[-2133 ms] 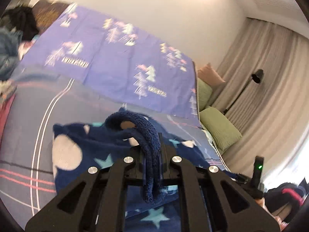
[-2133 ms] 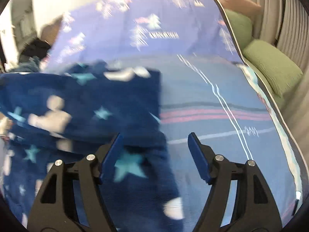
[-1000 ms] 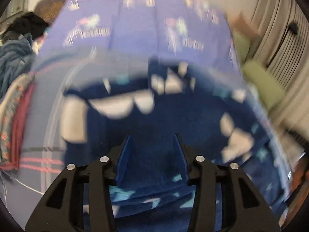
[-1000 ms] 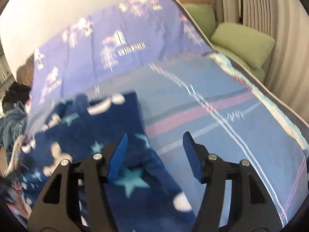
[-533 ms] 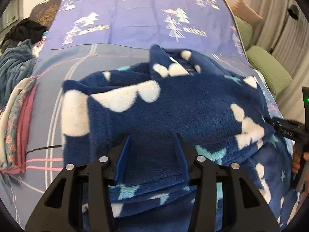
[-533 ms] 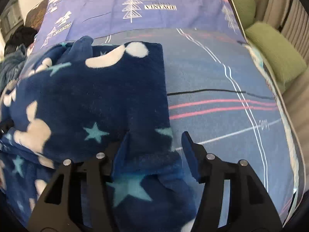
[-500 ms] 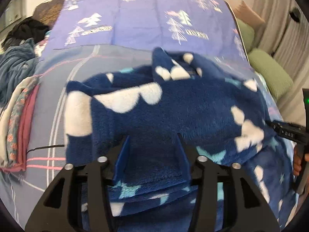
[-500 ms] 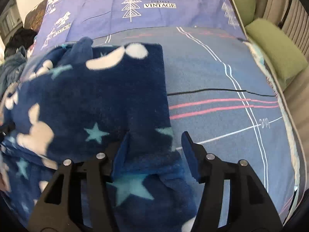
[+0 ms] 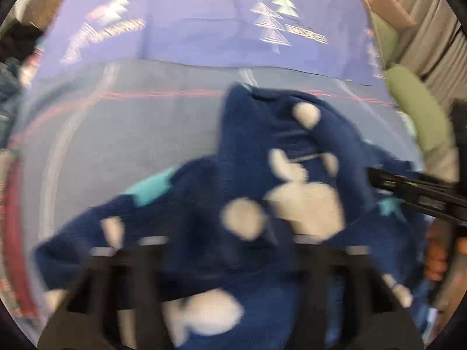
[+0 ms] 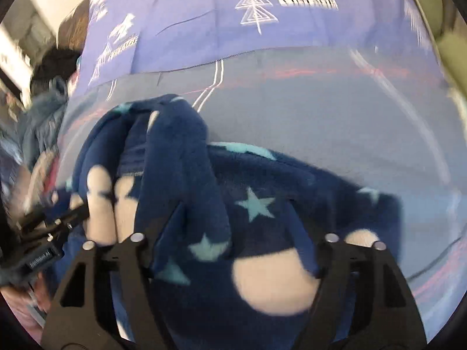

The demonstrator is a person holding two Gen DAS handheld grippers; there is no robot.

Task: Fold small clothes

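A navy fleece garment (image 9: 262,180) with white spots and teal stars lies bunched on the bed; it also fills the right wrist view (image 10: 233,210). My left gripper (image 9: 230,242) is open, pushed under the fleece, which drapes over and hides its fingertips. My right gripper (image 10: 242,233) is open too, its fingers wide apart with the fleece bulging between and over them. The right gripper's body shows at the right edge of the left wrist view (image 9: 420,192). The left gripper shows at the left edge of the right wrist view (image 10: 43,239).
The bed has a grey-blue striped sheet (image 10: 335,122) and a purple quilt with tree prints (image 9: 204,20) at the far side. Other clothes are piled at the left (image 10: 43,110). Green pillows (image 9: 414,99) and curtains stand at the right.
Both grippers have dropped low and pushed into the fleece, which has bunched up and now covers their fingertips. Both views are blurred by motion.
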